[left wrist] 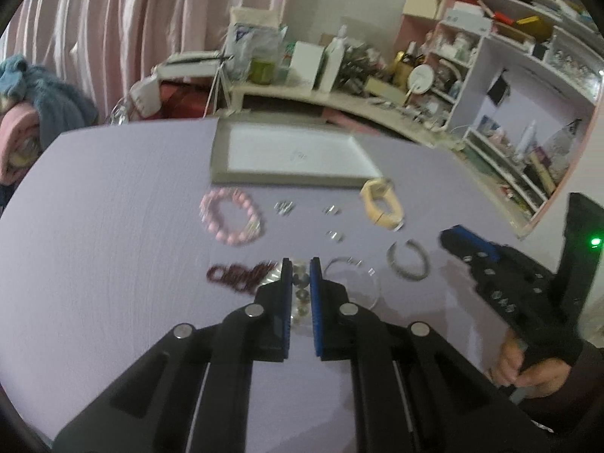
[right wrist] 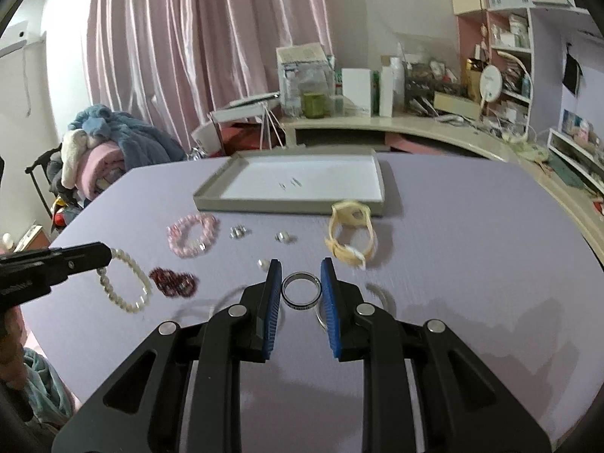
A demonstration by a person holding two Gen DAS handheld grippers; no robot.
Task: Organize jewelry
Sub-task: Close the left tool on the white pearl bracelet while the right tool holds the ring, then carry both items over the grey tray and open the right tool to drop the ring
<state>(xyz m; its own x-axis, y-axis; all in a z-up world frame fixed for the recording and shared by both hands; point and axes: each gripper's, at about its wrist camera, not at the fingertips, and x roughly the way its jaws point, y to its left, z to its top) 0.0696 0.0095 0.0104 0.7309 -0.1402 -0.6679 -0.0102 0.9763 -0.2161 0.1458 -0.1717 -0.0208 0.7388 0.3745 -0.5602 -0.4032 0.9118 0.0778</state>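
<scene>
Two grippers are held low over a lilac table (right wrist: 472, 226) with a smooth matte top. The right gripper (right wrist: 301, 264) is seen with its ribbed blue pads (right wrist: 272, 302) spread on either side of a dark metal bangle (right wrist: 301, 290), a clear gap being left on each side. The left gripper (left wrist: 301, 262) is seen with its pads parted only narrowly around a string of round pearly beads, the pearl bracelet (right wrist: 124, 283); whether the beads are touched cannot be told through the blur. A shallow grey tray (right wrist: 380, 173) with a white floor is set near the far edge of the table, and two small silver pieces (right wrist: 290, 184) are lain in it. Just before its near rim a pink bead bracelet (right wrist: 193, 234), small silver earrings (right wrist: 240, 231) and a cream watch (right wrist: 351, 238) with a soft strap are spread in a row, well apart from each other. A dark red bead bracelet (right wrist: 173, 282) is bunched beside the pearl one, and a thin wire hoop (left wrist: 353, 283) is laid between the two grippers. Bare tabletop is left to the right of the watch and along the near edge.
</scene>
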